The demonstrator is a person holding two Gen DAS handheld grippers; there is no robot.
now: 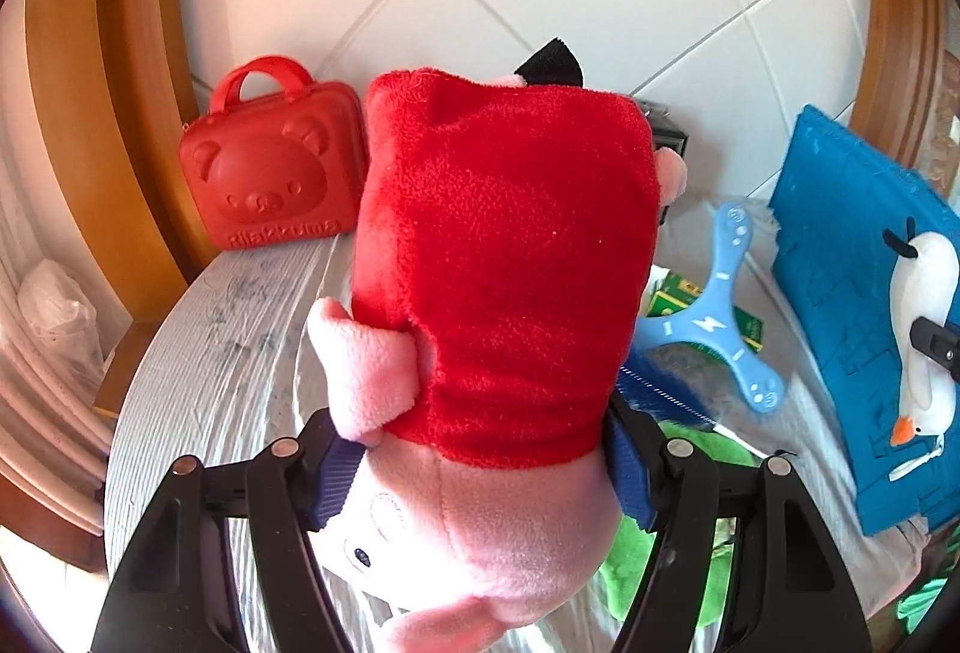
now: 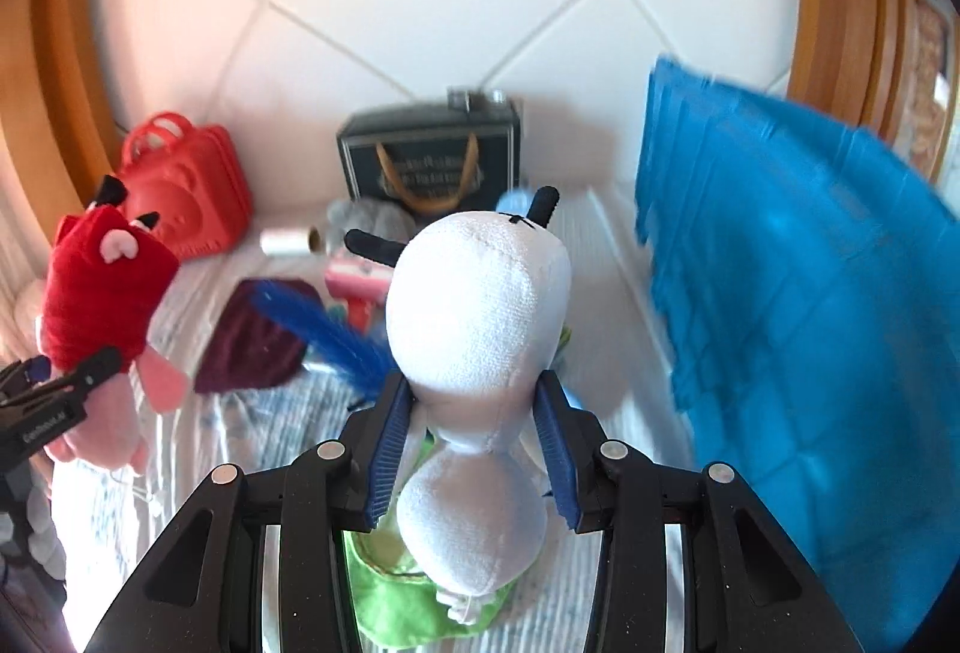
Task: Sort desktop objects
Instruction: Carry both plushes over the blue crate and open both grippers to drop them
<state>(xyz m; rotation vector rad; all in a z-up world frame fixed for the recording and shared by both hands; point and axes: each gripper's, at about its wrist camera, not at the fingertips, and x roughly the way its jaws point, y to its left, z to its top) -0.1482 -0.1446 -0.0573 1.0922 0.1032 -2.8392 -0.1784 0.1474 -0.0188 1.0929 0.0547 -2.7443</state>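
- Left gripper (image 1: 480, 479) clamped on pink pig plush (image 1: 468, 527) in red dress, jaws fairly wide, pads pressing both sides, toy clear of the desk
- Right gripper (image 2: 474, 449) closed narrower on white goose plush (image 2: 474, 329), pinched at the waist, also lifted
- Beyond the fingertips, desk clutter unsorted: blue brush (image 2: 324, 335), maroon cloth (image 2: 252, 347), blue boomerang (image 1: 714, 317), white roll (image 2: 288, 242)
- Further back: red bear case (image 1: 273, 161), dark bag (image 2: 429, 161); blue mat (image 2: 780, 293) to the right
- Judgement: early stage, two toys picked, nothing placed yet

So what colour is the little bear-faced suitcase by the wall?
The hard bear-embossed suitcase is red all over, clearest in the left wrist view.
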